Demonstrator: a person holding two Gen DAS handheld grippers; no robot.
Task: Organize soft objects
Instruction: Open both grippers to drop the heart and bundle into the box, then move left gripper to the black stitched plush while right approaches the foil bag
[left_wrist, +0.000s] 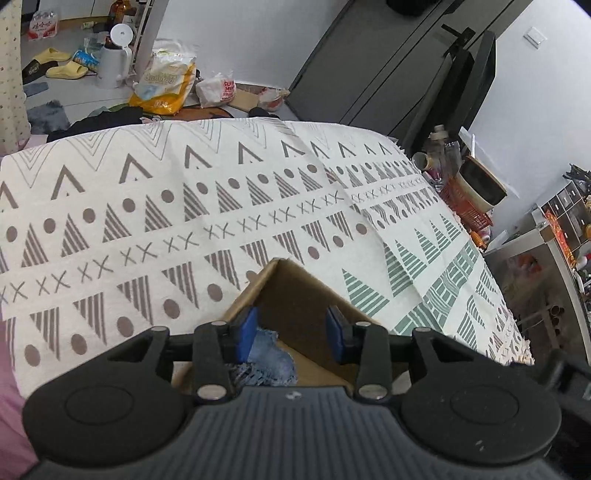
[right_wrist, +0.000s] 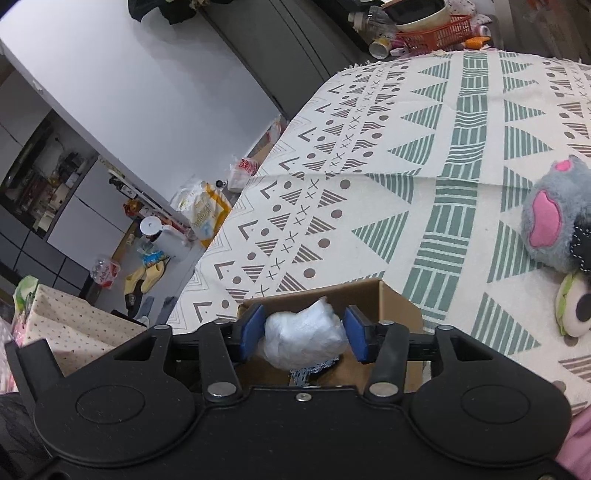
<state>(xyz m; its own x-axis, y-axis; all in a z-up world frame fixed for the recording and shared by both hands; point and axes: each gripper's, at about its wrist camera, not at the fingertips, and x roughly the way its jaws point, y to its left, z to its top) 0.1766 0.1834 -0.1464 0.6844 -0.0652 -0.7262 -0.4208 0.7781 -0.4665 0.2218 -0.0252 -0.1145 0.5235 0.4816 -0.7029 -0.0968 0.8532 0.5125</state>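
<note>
1. The left claw (left_wrist: 291, 334) hangs over a cardboard box (left_wrist: 295, 291) that sits on the worktop's patterned cloth (left_wrist: 184, 206); its blue pads (left_wrist: 246, 334) stand apart with nothing between them.
2. Inside the box, under the left pad, lies a piece of frayed blue denim fabric (left_wrist: 267, 356); it rests on the box floor, and the pad may brush its edge, though I cannot tell for certain.
3. The right claw (right_wrist: 304, 334) also sits above the same cardboard box (right_wrist: 391, 302); a crumpled white plastic bundle (right_wrist: 304, 336) fills the space between its blue pads (right_wrist: 251, 332).
4. The left pad seems to touch the bundle, while a thin gap shows at the right pad; whether the claw actually clamps it I cannot tell.
5. A bit of the blue fabric (right_wrist: 306, 371) peeks out below the bundle in the right wrist view.
6. Well apart from the box, toward the right edge of the cloth, lies a grey plush toy (right_wrist: 554, 218) with pink patches; just beside it, nearer the camera, rests a smaller cream and green soft toy (right_wrist: 576, 306).
7. At the far end of the worktop stands an orange basket (right_wrist: 436, 35) holding a bowl, with bottles beside it.
8. On the floor beyond lie yellow slippers (left_wrist: 61, 62) and several plastic bags (left_wrist: 166, 81).
</note>
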